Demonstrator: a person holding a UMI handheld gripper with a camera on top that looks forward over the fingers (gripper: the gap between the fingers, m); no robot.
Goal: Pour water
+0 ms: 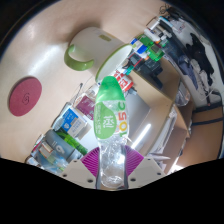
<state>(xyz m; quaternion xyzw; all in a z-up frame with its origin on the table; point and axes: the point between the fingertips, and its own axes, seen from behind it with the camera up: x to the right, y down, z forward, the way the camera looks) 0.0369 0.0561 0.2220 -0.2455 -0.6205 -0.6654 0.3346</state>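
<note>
My gripper [113, 163] is shut on a clear plastic water bottle [111, 130] with a green label and a green cap. The bottle lies along the fingers and points away from me, its clear base between the magenta pads [92, 160]. The view is tilted, so the table appears rotated. A green and white cup or kettle-like vessel [82, 47] stands on the round beige table [45, 70] beyond the bottle's cap.
A dark red round coaster [24, 96] lies on the table to the left. Colourful boxes and packets [65, 135] crowd the table edge beside the bottle. A cluttered shelf with more items [150, 50] and a grey floor [165, 120] lie to the right.
</note>
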